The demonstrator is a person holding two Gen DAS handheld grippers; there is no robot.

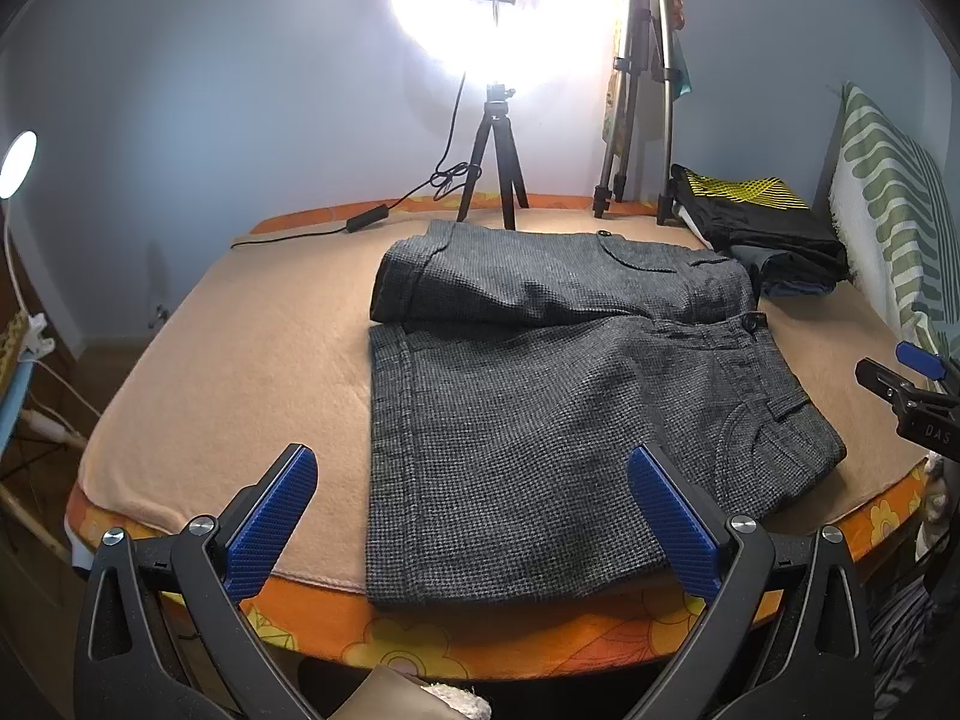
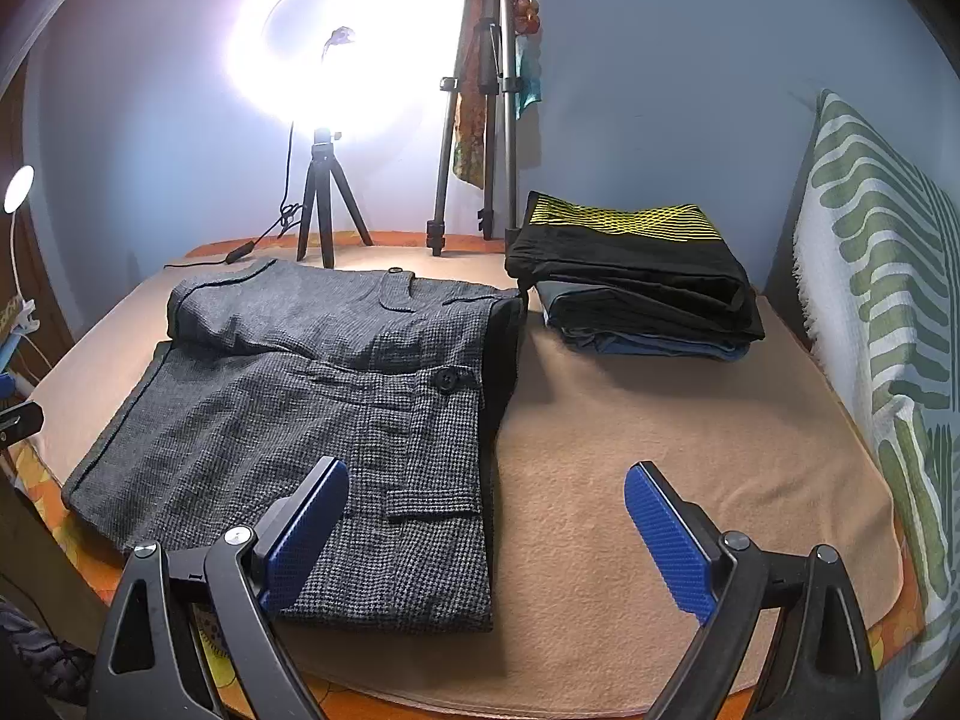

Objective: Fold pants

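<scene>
Roughly centred on the tan blanket (image 2: 630, 480), the grey check pants (image 1: 528, 420) lie flat, one far portion lapped over itself, waistband with its button (image 2: 445, 379) toward the right side. Likely a thick woven cloth: soft, limp, some weight, not slippery, so it should hold a crease. Best hold, I judge, is the waistband corner and the near hem edge, pinched through all layers. Left gripper (image 1: 474, 528) released, jaws wide, nothing between them, poised over the near edge; right gripper (image 2: 486, 540) likewise spread and empty, beside the waistband. No containers visible; a stack of folded garments (image 2: 636, 276) sits at the far right, apart from the pants.
</scene>
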